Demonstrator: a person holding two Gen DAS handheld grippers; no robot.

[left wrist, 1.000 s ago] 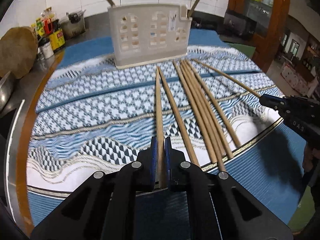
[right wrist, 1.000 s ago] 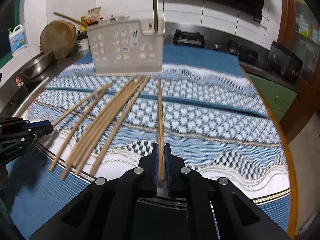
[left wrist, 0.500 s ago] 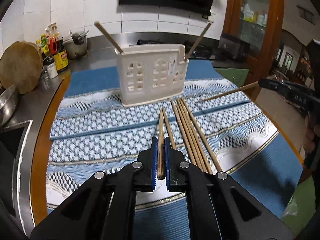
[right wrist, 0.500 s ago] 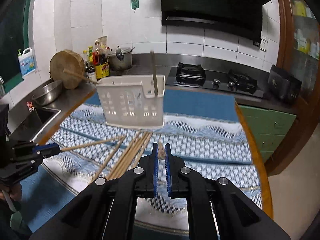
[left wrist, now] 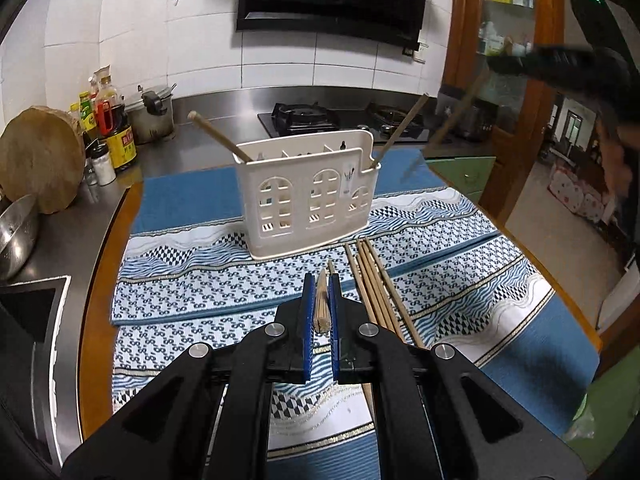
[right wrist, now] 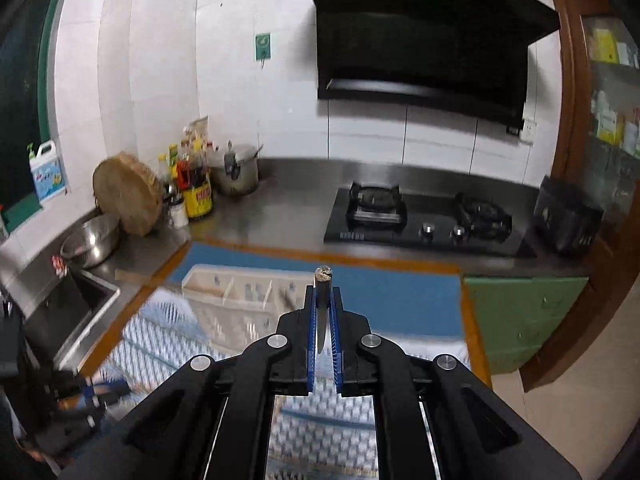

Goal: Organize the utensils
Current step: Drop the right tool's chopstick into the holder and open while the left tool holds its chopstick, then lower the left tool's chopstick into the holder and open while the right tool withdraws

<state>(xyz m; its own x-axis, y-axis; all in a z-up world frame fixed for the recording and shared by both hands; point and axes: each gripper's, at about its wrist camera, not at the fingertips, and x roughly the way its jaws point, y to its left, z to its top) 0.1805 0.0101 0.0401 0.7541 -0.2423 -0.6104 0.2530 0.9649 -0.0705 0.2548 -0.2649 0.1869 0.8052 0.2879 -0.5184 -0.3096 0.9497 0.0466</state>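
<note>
Both claws have lifted clear of the cloth, the left claw (left wrist: 321, 304) pinching one chopstick (left wrist: 321, 300) and the right claw (right wrist: 323, 312) another (right wrist: 322, 280), each now above the white holder (left wrist: 308, 196) ahead, ready for dropping in.

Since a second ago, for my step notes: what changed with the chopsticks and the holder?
Both grippers lifted their chopsticks off the cloth: the left gripper raised its chopstick slightly, the right gripper swung its chopstick high above the white holder. Both grips, the holder and the loose chopsticks stayed.
</note>
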